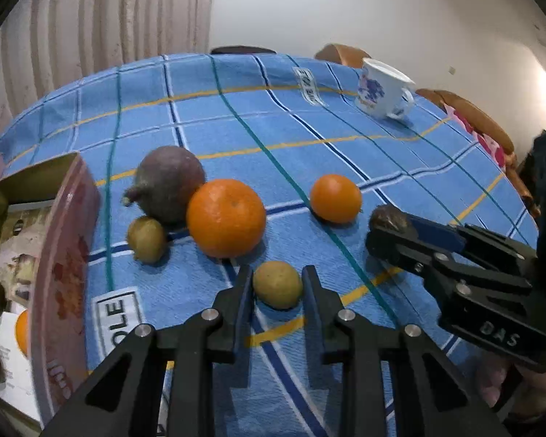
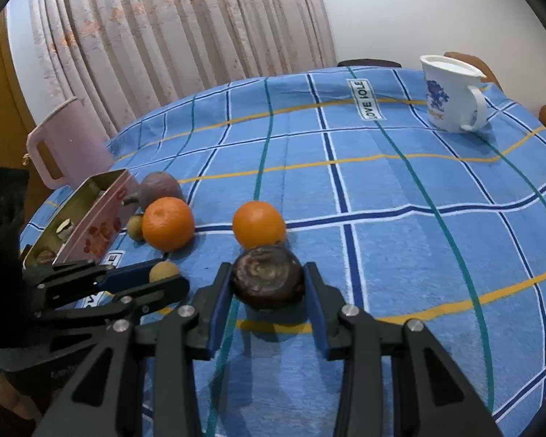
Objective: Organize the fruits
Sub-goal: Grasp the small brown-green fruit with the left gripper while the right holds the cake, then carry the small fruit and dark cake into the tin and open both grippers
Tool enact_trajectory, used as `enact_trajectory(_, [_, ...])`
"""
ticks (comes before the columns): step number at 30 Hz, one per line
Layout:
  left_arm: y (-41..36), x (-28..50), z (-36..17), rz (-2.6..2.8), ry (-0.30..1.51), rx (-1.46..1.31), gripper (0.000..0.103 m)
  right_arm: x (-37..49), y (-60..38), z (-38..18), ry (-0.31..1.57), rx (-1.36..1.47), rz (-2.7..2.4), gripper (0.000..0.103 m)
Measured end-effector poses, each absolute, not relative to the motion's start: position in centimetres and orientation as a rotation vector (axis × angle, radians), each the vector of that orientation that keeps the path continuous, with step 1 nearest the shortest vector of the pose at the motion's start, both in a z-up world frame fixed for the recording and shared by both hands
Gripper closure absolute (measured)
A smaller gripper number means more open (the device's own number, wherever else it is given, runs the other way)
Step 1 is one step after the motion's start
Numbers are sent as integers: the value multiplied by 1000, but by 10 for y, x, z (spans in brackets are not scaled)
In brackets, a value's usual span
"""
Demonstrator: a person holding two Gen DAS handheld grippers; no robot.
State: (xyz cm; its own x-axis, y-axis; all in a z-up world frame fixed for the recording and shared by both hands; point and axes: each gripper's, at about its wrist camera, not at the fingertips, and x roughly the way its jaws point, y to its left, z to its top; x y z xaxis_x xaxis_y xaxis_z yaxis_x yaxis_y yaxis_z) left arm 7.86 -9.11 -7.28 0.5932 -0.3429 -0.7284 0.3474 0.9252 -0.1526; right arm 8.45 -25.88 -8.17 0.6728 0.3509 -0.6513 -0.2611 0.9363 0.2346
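My left gripper (image 1: 277, 279) is shut on a small yellow-green fruit (image 1: 277, 287) resting on the blue checked cloth, one pad pressing each side. To its right, my right gripper (image 2: 269, 278) is shut on a dark brown wrinkled fruit (image 2: 268, 273), which sits low over the cloth. Beyond lie a large orange (image 1: 225, 216), a smaller orange (image 1: 335, 198), a purple round fruit (image 1: 171, 182) and another small yellow-green fruit (image 1: 146, 238). At the left stands an open pink tin box (image 1: 67, 255) holding an orange and other items.
A white printed mug (image 1: 382, 91) stands at the far right of the table. A pink jug (image 2: 69, 142) stands behind the tin box at the left edge. Chair backs rise beyond the far edge. A curtain hangs behind the table.
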Motion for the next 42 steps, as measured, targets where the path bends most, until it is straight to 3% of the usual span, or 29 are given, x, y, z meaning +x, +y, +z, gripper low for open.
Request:
enact_trajectory(30, [-61,33,-38,-314,514,-72,74,47,-257,-58,526,99,424,62])
enact_trajectory(42, [-60,26,-35,-288,467,-71,74,34,-256,-52,448,86,439,62])
